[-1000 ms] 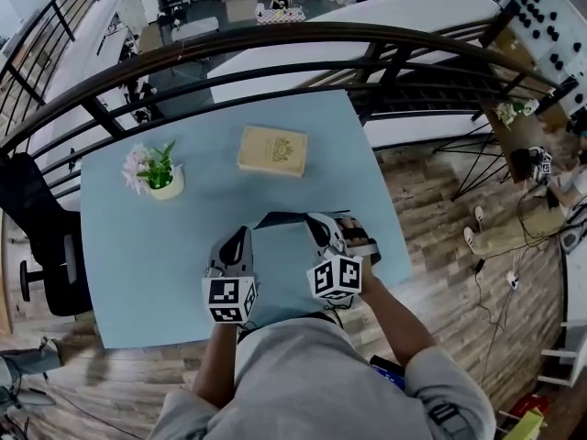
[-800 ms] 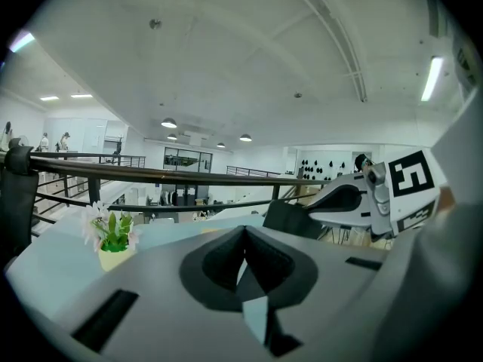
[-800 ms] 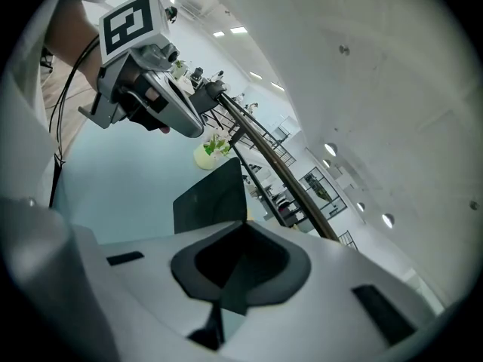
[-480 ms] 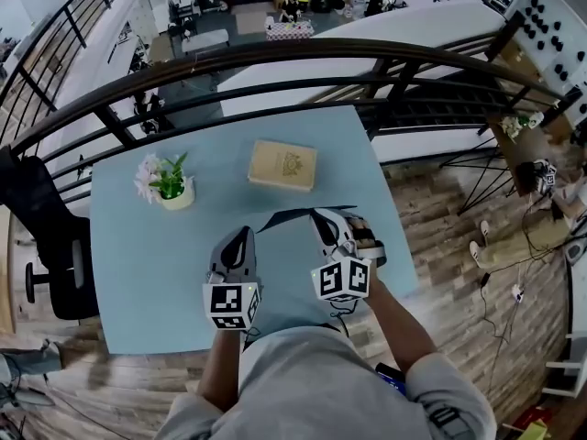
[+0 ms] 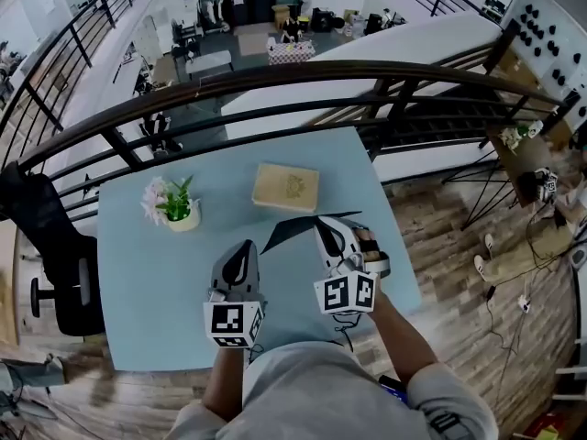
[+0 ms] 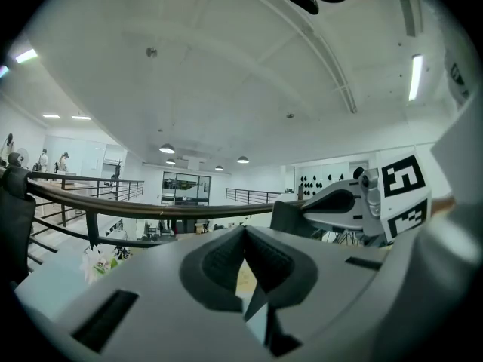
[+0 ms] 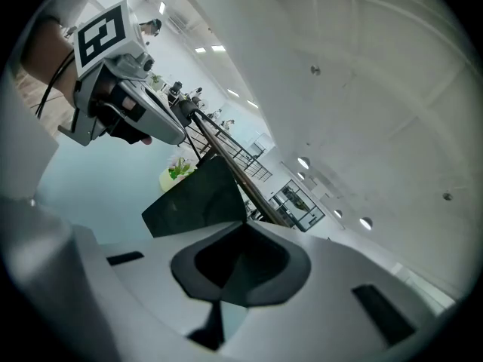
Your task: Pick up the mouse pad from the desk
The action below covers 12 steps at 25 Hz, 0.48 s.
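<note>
1. Mouse pad [image 5: 295, 229]: a thin dark sheet with a matte face. It is off the desk [image 5: 156, 273] on its far side, with one corner raised between the two grippers. I cannot tell whether its near edge rests on the desk.
2. Right gripper [image 5: 326, 229]: the jaws are closed on the pad's edge. In the right gripper view the sheet stands out of the pads as a flat, nearly unbent panel.
3. Left gripper [image 5: 242, 247]: the jaws are together, pads touching at the tip. I can make out nothing between them. It sits just beside the pad's left side.
4. Handling, judged:
   - The pad is light and flexible but holds its shape over a short span.
   - It is likely to droop or swing when held by one edge only.
   - It is not fragile, and its rubbery surface should give good friction in the pads.
5. Grip point, judged: an edge or corner is the only workable place, since the sheet lies flat. A deeper bite would reduce flapping, and a second hold on the opposite edge would level it.
6. Desk: a smooth pale-blue top, probably low in friction.
7. Others, well apart from the pad: a small round flower pot [image 5: 183, 216] and a flat tan box [image 5: 286, 187].
</note>
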Each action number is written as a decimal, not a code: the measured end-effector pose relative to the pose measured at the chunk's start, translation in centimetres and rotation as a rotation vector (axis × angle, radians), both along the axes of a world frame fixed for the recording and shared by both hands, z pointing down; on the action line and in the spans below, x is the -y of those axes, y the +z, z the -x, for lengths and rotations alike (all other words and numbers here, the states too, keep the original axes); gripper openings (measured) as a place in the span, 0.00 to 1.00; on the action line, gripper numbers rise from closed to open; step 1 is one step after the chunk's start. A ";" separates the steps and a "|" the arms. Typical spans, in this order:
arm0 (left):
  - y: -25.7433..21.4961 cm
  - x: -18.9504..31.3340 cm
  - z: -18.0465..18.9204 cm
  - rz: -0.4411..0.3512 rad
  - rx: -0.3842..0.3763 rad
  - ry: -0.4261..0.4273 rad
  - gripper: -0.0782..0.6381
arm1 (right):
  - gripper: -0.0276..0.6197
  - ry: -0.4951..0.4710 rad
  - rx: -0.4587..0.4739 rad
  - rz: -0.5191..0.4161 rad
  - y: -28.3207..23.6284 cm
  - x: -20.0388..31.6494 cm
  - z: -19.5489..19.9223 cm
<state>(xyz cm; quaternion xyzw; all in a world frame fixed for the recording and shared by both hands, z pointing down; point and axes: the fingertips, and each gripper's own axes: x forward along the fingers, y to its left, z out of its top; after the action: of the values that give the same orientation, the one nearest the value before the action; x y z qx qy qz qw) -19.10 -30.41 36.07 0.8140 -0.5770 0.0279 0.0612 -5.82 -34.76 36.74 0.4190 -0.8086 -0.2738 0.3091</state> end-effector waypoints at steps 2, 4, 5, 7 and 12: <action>-0.6 -0.1 0.2 -0.016 -0.006 -0.004 0.13 | 0.06 0.003 0.014 -0.016 -0.5 -0.1 0.0; -0.9 -0.2 0.2 -0.021 -0.004 0.001 0.13 | 0.06 0.007 0.022 -0.014 -1.1 -0.2 0.1; -0.9 -0.2 0.2 -0.020 -0.002 0.004 0.13 | 0.06 0.007 0.023 -0.014 -1.3 -0.2 0.1; -0.8 -0.2 0.2 -0.015 0.000 0.004 0.13 | 0.06 0.008 0.020 -0.017 -1.5 -0.3 0.0; -0.7 -0.4 0.4 -0.012 -0.001 0.000 0.13 | 0.06 0.014 0.031 -0.024 -1.9 -0.4 -0.2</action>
<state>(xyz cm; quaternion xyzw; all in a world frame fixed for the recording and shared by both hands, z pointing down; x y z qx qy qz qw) -19.48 -30.05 35.41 0.8143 -0.5772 0.0242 0.0566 -5.58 -34.39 34.82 0.4326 -0.8071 -0.2749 0.2931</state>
